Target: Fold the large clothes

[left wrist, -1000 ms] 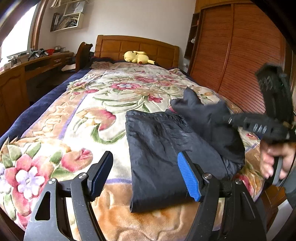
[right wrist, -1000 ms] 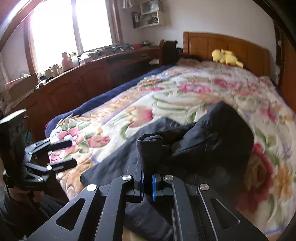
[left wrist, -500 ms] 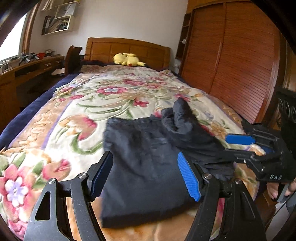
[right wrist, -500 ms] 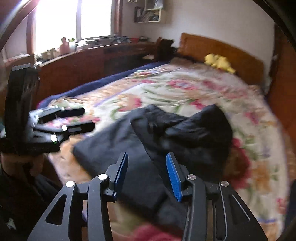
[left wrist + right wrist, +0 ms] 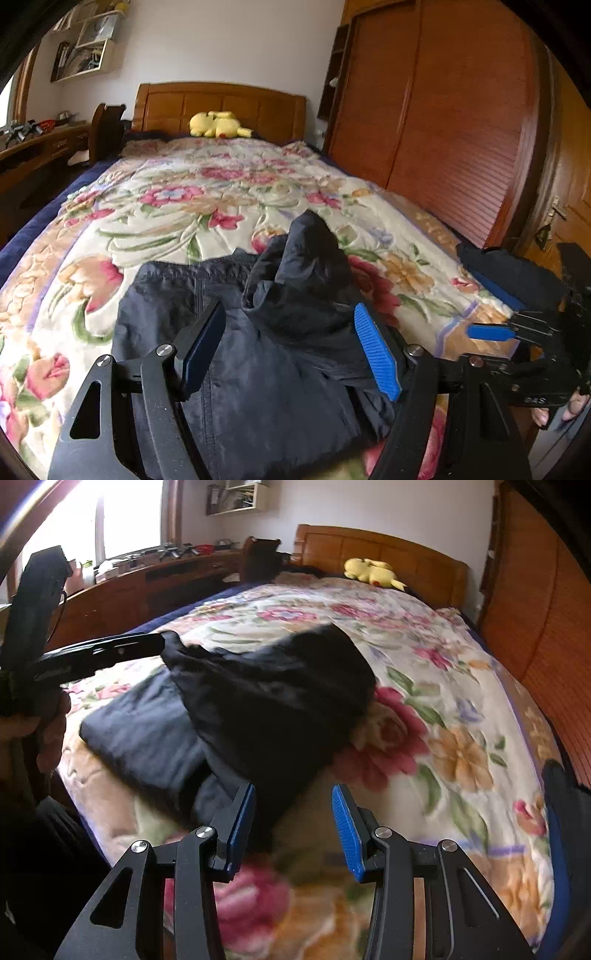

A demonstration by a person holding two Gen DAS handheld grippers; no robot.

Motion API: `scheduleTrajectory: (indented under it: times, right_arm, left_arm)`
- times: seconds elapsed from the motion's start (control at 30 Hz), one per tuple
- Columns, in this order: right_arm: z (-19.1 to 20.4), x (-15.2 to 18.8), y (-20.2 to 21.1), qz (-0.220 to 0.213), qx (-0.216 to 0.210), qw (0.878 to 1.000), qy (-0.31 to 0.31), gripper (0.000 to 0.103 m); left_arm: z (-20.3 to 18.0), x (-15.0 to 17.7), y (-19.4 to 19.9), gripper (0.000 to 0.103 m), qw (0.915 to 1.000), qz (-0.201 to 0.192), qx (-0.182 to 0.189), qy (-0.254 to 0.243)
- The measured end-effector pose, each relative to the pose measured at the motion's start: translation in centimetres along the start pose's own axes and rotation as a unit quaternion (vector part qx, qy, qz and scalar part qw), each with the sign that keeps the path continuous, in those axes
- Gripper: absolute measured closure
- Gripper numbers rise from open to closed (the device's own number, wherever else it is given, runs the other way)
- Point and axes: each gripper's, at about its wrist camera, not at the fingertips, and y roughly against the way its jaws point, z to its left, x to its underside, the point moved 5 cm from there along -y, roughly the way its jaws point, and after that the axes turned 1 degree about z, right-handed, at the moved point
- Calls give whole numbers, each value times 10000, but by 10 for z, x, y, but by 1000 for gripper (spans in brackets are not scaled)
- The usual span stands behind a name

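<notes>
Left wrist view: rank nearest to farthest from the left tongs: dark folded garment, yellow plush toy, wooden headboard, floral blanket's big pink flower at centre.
1. Dark folded garment, right under the left tongs, bunched on its right.
2. Big pink flower on the floral blanket, mid-bed.
3. Yellow plush toy, at the bed's far end.
4. Wooden headboard, just behind the toy.

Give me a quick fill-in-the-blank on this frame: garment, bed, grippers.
1. The dark garment lies on a blanket printed with ____.
2. The plush toy by the headboard is ____ in colour.
3. The right gripper has jaws that are ____, with no cloth between them.
4. The left gripper has pads coloured ____.

Missing words: flowers; yellow; open; blue
</notes>
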Motion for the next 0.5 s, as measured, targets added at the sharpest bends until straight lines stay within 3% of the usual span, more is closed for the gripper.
scheduleTrajectory:
  times: [0.27,0.33,0.43,0.5]
  right_arm:
    - [-7,22,3,149,-27,9998,-145,58]
    - [-5,22,1,160,-54,9998,-144,58]
    - [-3,21,-4,156,-87,9998,-132,58]
    - [-2,19,-8,140,-113,9998,-114,58]
  left_arm:
    - [10,6,-22,33,9988,290,125,377]
    - [11,6,-22,48,9982,283,263,456]
    - [8,6,-24,84,9979,355,362,407]
    - [4,7,-22,93,9980,361,418,305]
